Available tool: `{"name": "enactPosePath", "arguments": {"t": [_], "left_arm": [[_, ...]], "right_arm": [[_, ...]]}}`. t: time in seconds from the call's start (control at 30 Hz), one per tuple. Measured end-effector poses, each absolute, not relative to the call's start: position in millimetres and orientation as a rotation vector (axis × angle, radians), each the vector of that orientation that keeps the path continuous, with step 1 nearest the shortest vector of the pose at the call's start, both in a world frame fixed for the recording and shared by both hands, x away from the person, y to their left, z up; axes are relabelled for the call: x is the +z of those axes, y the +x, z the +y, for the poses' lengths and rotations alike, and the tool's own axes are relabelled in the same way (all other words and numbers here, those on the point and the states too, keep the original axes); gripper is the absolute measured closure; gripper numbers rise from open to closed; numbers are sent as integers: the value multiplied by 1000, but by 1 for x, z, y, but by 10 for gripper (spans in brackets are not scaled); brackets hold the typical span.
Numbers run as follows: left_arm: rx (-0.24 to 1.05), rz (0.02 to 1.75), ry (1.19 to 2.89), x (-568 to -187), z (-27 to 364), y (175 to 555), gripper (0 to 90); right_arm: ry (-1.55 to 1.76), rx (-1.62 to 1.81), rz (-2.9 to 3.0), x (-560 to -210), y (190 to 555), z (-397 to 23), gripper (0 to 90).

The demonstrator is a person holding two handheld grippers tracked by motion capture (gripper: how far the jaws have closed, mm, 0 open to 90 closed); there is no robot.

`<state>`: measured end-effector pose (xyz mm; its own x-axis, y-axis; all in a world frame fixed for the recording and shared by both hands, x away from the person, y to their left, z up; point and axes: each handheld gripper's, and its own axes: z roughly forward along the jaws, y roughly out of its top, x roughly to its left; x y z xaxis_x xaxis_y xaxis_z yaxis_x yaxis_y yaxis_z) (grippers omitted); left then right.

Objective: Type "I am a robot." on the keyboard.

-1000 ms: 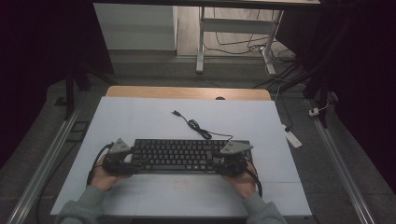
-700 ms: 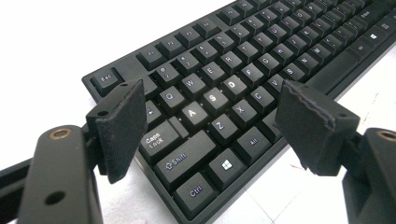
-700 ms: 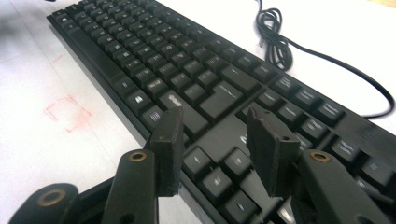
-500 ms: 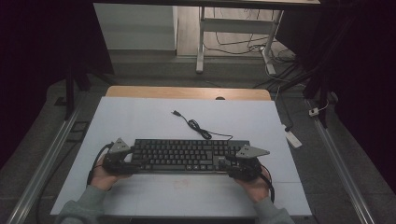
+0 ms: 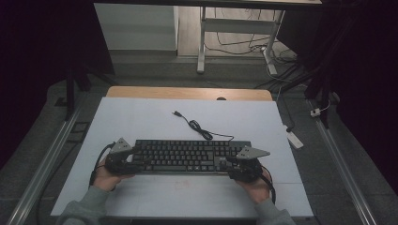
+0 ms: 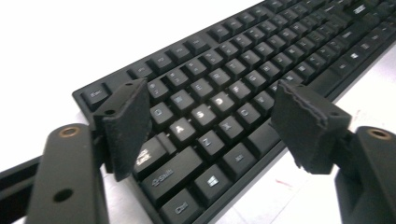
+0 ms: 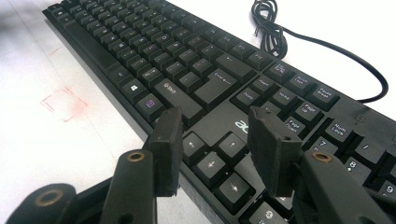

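Black foam pads of the left claw [image 6: 210,126] stand wide over the keyboard [image 5: 187,157] at its left end, having just narrowed slightly with nothing gripped. The right claw [image 7: 215,144] gapes over the arrow keys at the right end. The keyboard's long axis runs parallel to the near edge of the surface [image 5: 141,117], each hand at its own end. Since the earlier frame, the right claw has shifted slightly outward.
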<state>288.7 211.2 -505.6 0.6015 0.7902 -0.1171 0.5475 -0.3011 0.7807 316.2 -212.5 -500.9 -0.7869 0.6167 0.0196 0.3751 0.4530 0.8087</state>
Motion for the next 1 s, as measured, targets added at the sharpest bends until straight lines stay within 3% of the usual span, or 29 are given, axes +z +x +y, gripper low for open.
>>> {"name": "enactPosePath", "arguments": {"t": [0.17, 0.33, 0.67, 1.0], "left_arm": [[350, 1037, 1999, -504, 203, 290, 371], [326, 1034, 2014, -503, 194, 292, 507], [258, 985, 2061, -505, 174, 293, 876], [228, 949, 2131, -511, 157, 294, 891]], "right_arm": [[853, 1247, 2427, -501, 316, -212, 556], [862, 1248, 2424, -502, 317, -214, 556], [873, 1256, 2412, -501, 316, -216, 556], [883, 1242, 2411, -502, 316, -217, 552]]}}
